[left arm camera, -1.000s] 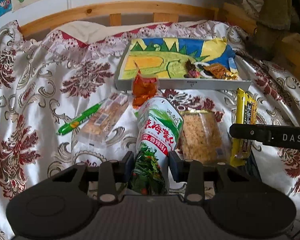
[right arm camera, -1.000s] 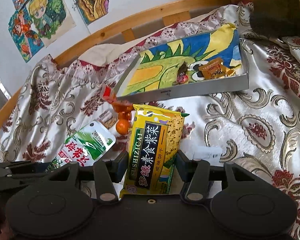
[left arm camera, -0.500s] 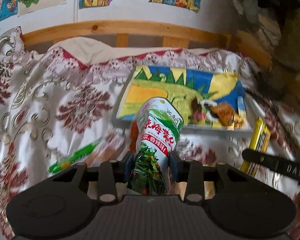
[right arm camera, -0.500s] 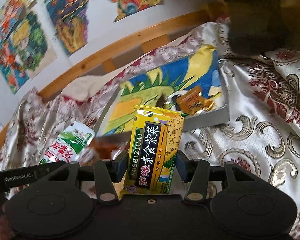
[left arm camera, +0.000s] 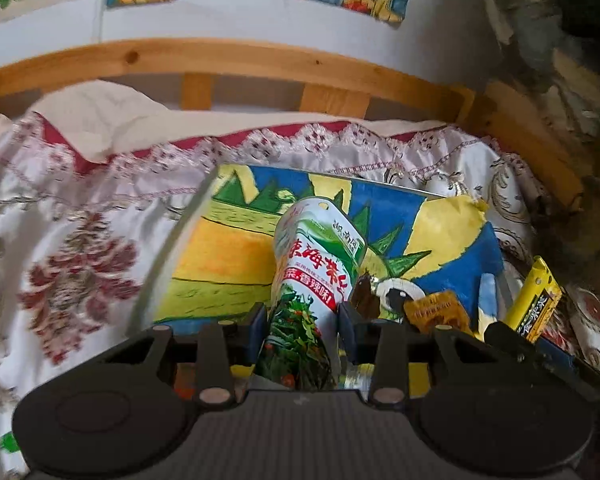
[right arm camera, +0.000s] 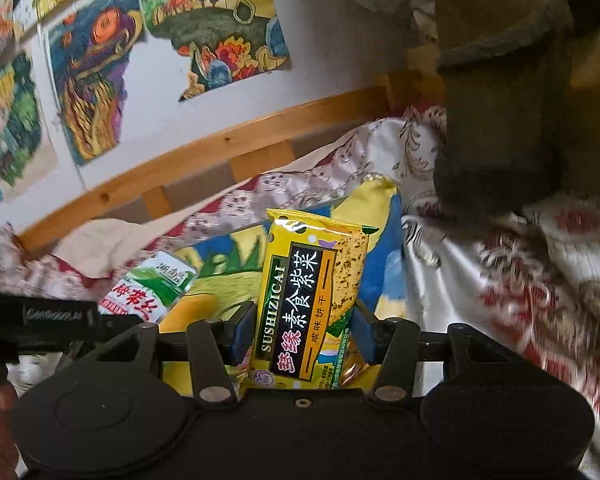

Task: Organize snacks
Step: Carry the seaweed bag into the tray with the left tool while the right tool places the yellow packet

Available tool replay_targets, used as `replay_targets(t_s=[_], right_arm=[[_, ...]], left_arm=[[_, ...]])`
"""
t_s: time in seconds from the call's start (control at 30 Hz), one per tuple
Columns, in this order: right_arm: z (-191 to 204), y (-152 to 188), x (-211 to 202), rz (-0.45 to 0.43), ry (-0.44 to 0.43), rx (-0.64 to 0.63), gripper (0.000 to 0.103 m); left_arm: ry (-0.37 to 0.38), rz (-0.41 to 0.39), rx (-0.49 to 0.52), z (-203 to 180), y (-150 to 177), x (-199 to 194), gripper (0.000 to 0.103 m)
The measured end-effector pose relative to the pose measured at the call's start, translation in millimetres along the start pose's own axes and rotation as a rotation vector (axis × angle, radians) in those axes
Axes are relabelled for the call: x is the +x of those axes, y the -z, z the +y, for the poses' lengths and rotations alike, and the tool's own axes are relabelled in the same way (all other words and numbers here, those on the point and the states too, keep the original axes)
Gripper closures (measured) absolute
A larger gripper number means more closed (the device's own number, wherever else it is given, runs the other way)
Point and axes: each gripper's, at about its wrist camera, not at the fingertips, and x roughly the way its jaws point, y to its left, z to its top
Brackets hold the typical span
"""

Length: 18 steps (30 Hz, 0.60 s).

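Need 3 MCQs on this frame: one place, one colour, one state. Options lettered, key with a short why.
1. Where does the painted tray sit?
A. on the floral bedspread
B. on a wooden floor
C. on a shelf

2. Main colour of the packet in the right gripper?
A. red
B. yellow
C. white

3. State of the left gripper?
A. open, empty
B. shut on a pen
C. shut on the green-and-white pouch

Key: 1 A, the bedspread surrounds the tray. 2 B, the yellow biscuit packet stands between its fingers. 3 C, both pads press the green-and-white pouch.
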Motion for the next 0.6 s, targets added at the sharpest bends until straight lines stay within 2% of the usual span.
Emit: replay_targets(t_s=[0.1, 0.2, 0.37, 0.47, 0.53, 0.6], right_arm=[[0, 3, 18, 0.020, 0.019, -0.019, 0.052], [4, 6, 30, 0.033, 0.026, -0.050, 0.058], [6, 10, 42, 0.052, 0.021, -0.054, 0.058], [4, 11, 40, 0.043, 0.009, -0.037, 0.056], [3, 8, 36, 0.034, 0.008, -0.031, 0.047], [2, 7, 28, 0.017, 0.012, -0.030, 0.036]], left_arm=[[-0.005, 0.037, -0.007, -6, -4, 27, 0.061], [-0.009, 0.065, 0.008, -8, -3, 46, 0.060], [-0.034, 0.065, 0.067, -12, 3, 61, 0.056], [-0.043, 0.061, 0.073, -11, 6, 64, 0.040], [-0.045, 0.055, 0.079, -10, 7, 61, 0.036], [-0.053, 0.039, 0.085, -11, 8, 53, 0.020]])
